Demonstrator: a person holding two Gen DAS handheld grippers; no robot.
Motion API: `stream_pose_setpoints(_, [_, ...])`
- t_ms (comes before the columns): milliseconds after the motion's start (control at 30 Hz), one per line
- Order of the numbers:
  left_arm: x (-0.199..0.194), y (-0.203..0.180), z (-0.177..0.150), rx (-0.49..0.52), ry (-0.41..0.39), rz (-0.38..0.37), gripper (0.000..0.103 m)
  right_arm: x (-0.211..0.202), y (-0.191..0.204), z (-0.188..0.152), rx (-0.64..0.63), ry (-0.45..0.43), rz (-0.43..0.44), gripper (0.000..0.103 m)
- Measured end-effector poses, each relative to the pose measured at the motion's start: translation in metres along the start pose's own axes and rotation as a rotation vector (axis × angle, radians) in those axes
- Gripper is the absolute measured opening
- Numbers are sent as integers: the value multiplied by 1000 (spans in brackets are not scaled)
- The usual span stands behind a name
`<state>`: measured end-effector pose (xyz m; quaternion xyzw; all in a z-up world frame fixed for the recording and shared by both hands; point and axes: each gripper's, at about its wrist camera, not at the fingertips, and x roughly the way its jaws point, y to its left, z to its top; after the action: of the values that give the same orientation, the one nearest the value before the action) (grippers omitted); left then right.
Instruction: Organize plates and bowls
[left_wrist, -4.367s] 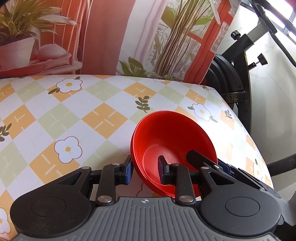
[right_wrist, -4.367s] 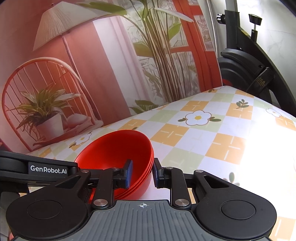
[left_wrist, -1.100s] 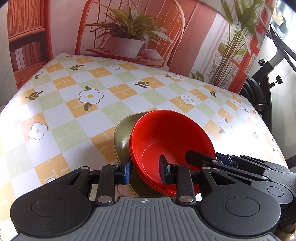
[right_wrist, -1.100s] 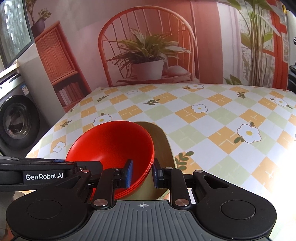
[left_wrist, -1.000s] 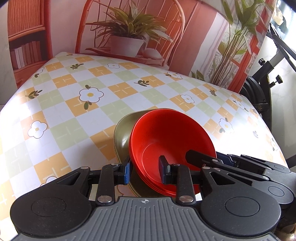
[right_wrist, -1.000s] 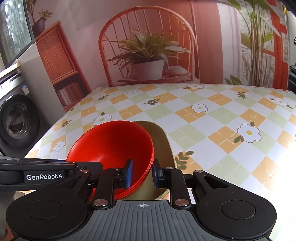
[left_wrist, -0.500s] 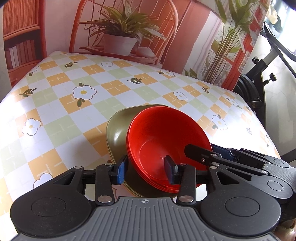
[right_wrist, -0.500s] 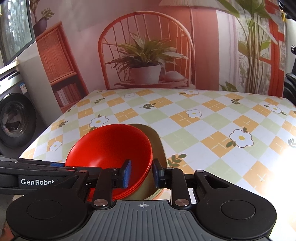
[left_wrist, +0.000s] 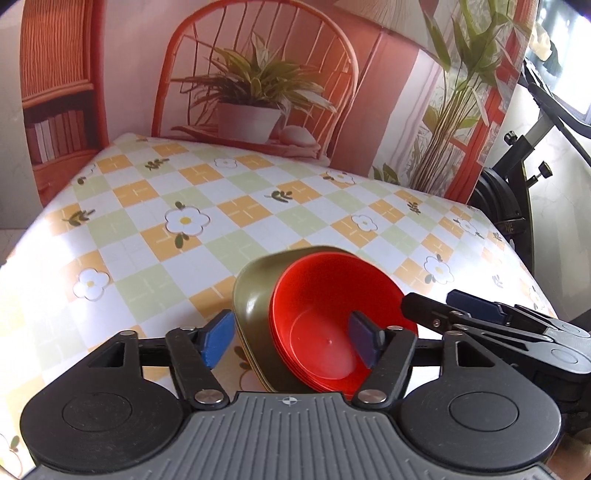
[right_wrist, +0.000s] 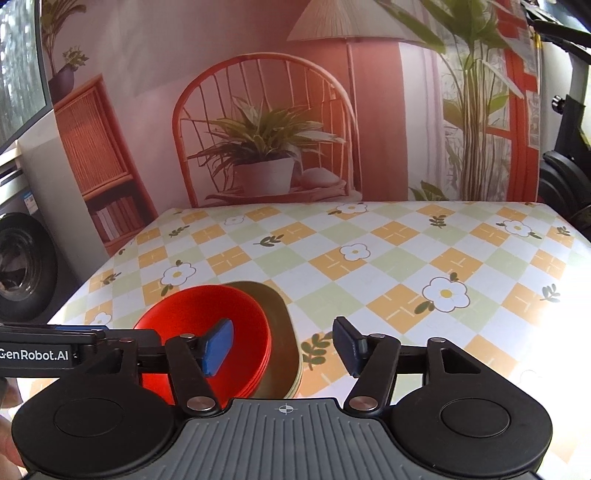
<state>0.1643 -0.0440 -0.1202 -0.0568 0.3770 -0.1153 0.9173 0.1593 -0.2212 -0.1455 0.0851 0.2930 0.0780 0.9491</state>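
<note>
Behind the worktop (left_wrist: 155, 236) hangs a printed backdrop (right_wrist: 258, 110) showing an orange wire chair, a potted plant and a lamp. A checked cloth in orange, pale green and white, dotted with white flowers, covers the worktop.

Near the front edge sit the red bowls (left_wrist: 325, 317), a nested stack with several thin rims showing one under another along the near side. They are glossy, round and deep, with a flat circular base visible inside the top one. The stack rests inside olive plates (left_wrist: 255, 295), dull green-brown with a raised, rounded rim; their layered edges show at the bottom. In the right wrist view the bowls (right_wrist: 188, 317) lie at lower left, with the plates (right_wrist: 280, 325) curving out on their right side.

The left claw (left_wrist: 291, 338) is spread wide, its blue pads on either side of the stack's left rim, one outside the plates, one inside the top bowl, neither pressing. The right claw (right_wrist: 280, 347) is likewise spread, one pad over the bowl's inside, the other out past the plates over the cloth.

An exercise bike (left_wrist: 517, 199) stands at the far right.
</note>
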Motion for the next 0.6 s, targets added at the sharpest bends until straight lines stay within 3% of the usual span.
stream_pose_setpoints(167, [-14, -1, 10, 12, -37, 22, 81, -13, -3, 8, -1, -38, -9, 80])
stream_pose_setpoints(333, [-30, -2, 21, 34, -91, 79, 98, -30, -5, 19, -6, -87, -26, 95])
stream_pose_setpoints(433, [-40, 2, 28, 13, -117, 59, 103, -43, -9, 29, 0, -105, -10, 103])
stream_pose_setpoints(600, [-60, 3, 40, -1, -173, 53, 103, -66, -16, 41, 7, -139, -26, 103])
